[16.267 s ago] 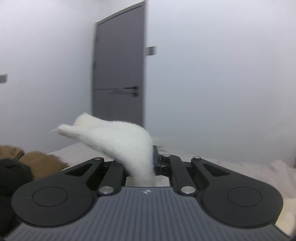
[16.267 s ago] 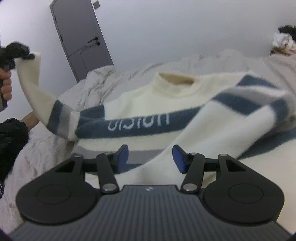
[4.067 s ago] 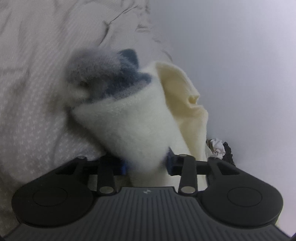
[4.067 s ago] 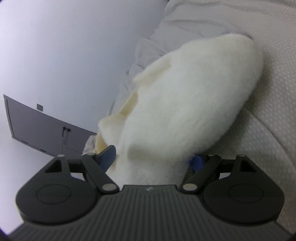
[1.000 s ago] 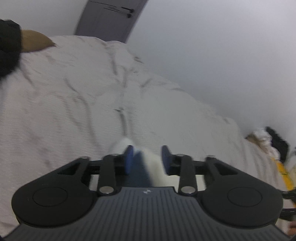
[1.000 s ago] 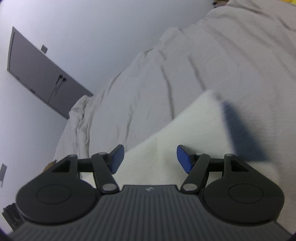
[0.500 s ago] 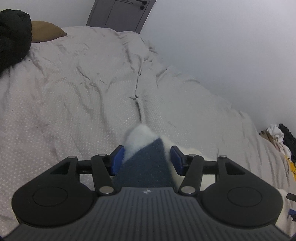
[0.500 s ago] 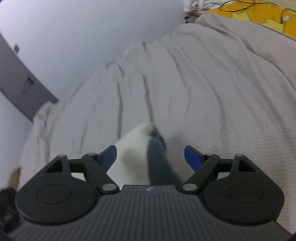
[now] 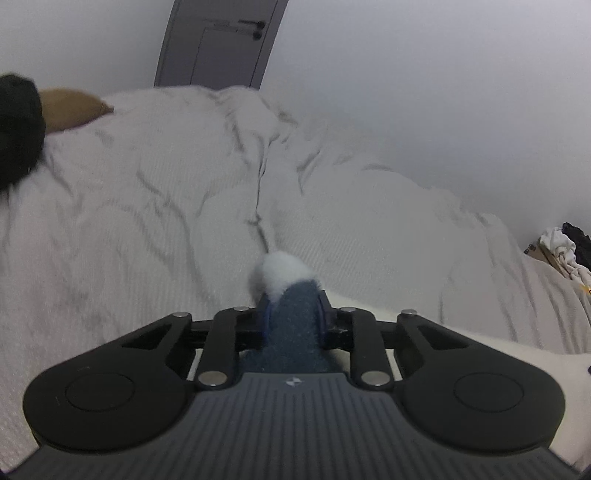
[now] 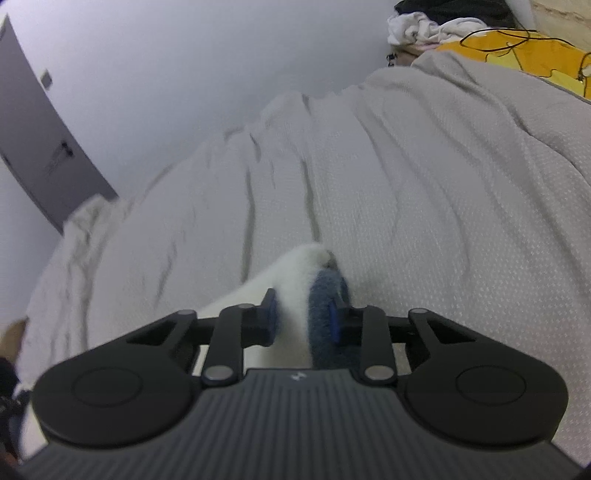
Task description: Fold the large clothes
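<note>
Left wrist view: the left gripper (image 9: 291, 315) points across a wide bed, its jaws closed on a thick fold of the sweater (image 9: 291, 328); the pinched portion is dark blue, and a white fluffy tip of the same garment protrudes just beyond the blue finger pads. More cream fabric of the sweater trails off to the near right, lying on the bed cover (image 9: 147, 206), which is pale grey, textured and creased, with one deep wrinkle running from the gripper toward the far side. At the far left a brown cushion (image 9: 70, 110) lies beside a black item (image 9: 16, 129) at the frame edge. A grey door (image 9: 218, 40) with a dark handle stands in the white wall behind the bed, and at the far right edge a small heap of white and dark clothes (image 9: 565, 251) is visible. Right wrist view: the right gripper (image 10: 303, 323) likewise has its jaws clamped on a fold of the sweater (image 10: 295, 295), white on the left side of the fold and dark blue on the right, the rounded tip reaching just past the pads and resting near the bed cover (image 10: 443, 184). White fabric continues toward the near left. The grey door (image 10: 40, 147) appears at the left, tilted by the lens. At the far right top, a yellow item (image 10: 517, 51) crossed by dark cables lies beside a pile of white clothes (image 10: 424, 22).
</note>
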`<action>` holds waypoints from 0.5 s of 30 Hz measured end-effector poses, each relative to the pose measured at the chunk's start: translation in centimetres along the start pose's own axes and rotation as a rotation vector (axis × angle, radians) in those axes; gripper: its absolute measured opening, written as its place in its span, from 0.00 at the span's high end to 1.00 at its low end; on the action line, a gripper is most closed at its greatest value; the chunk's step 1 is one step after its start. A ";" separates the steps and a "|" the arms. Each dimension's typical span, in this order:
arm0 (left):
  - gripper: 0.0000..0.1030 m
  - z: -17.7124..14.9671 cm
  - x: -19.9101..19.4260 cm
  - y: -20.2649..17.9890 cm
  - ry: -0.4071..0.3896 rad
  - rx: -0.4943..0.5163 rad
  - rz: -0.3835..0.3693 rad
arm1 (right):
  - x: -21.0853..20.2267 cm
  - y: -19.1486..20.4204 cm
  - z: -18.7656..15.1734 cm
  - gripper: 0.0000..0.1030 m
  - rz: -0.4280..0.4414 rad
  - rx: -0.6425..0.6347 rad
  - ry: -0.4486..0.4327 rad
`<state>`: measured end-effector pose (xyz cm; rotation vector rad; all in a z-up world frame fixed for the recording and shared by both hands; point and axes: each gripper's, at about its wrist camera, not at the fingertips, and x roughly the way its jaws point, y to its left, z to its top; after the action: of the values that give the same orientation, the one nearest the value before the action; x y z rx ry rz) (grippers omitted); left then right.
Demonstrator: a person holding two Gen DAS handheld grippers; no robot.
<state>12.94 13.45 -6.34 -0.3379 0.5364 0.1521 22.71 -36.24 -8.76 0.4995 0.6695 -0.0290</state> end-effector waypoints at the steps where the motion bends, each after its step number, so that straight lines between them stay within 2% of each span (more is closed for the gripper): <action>1: 0.77 0.3 -0.3 -0.2 -0.018 0.003 -0.002 | -0.2 -0.1 0.1 0.73 0.010 0.009 -0.011; 4: 0.78 1.5 -0.9 -0.9 -0.078 -0.005 -0.037 | -0.9 -0.2 0.5 0.81 0.027 0.017 -0.061; 8: 0.78 3.0 0.0 -2.3 -0.097 0.036 -0.044 | -0.9 -0.8 0.9 0.82 0.039 0.055 -0.084; 11: 0.78 3.4 2.0 -2.9 -0.074 0.048 -0.032 | 0.0 -0.7 1.0 0.82 0.029 0.048 -0.073; 15: 0.78 2.5 5.0 -2.4 -0.023 0.048 -0.011 | 1.7 -0.6 0.9 0.82 -0.010 0.026 -0.054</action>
<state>18.88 12.35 -6.29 -0.2917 0.5144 0.1322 24.48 -36.94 -9.37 0.5190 0.6199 -0.0608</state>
